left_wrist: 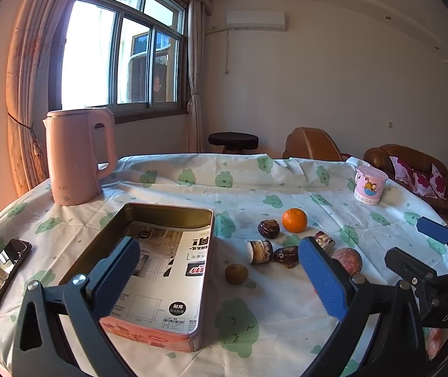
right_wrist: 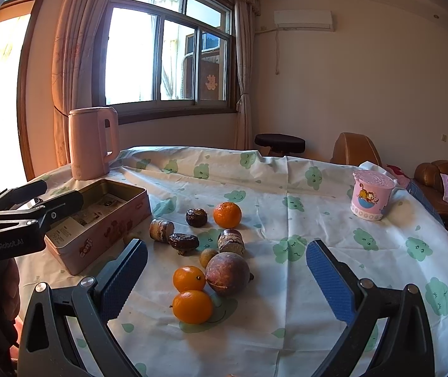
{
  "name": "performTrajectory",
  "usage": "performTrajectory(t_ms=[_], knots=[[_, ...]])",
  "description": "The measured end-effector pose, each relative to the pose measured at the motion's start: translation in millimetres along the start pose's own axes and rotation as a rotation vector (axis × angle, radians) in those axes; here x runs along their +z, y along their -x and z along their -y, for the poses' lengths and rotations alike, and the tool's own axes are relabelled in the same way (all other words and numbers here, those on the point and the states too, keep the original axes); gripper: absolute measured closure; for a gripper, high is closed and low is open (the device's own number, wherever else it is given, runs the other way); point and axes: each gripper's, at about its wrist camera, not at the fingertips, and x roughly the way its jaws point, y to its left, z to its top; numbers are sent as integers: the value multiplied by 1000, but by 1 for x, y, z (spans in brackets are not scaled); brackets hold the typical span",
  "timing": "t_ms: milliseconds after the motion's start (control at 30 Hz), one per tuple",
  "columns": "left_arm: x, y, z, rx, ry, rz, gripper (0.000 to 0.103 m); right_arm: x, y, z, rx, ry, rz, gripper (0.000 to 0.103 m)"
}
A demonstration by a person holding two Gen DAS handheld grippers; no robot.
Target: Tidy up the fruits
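Observation:
A pink tin box (left_wrist: 167, 210) lined with printed paper lies open on the table; no fruit shows inside it. My left gripper (left_wrist: 217, 245) hangs open over its near right side. To the right lie an orange (left_wrist: 294, 220), dark dates (left_wrist: 268, 228), a brown roll (left_wrist: 260, 251), a small brown fruit (left_wrist: 236, 273) and a purple passion fruit (left_wrist: 348, 259). My right gripper (right_wrist: 227, 248) is open above the pile, holding nothing. Below it sit two oranges (right_wrist: 189, 279), the passion fruit (right_wrist: 227, 273), a third orange (right_wrist: 227, 214) and the tin box (right_wrist: 123, 186).
A pink kettle (left_wrist: 76, 157) stands at the back left, and a phone (left_wrist: 4, 270) lies near the left edge. A pink cartoon cup (right_wrist: 369, 194) sits at the back right. The tablecloth (right_wrist: 286, 188) is white with green prints. Brown sofas stand beyond the table.

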Motion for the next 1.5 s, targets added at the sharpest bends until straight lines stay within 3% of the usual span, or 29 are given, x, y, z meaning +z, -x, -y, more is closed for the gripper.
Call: performTrajectory(t_ms=[1500], knots=[[-11,-6,-4,3,9,-16,0,-15,-6,-4,13,-5,-22,1]])
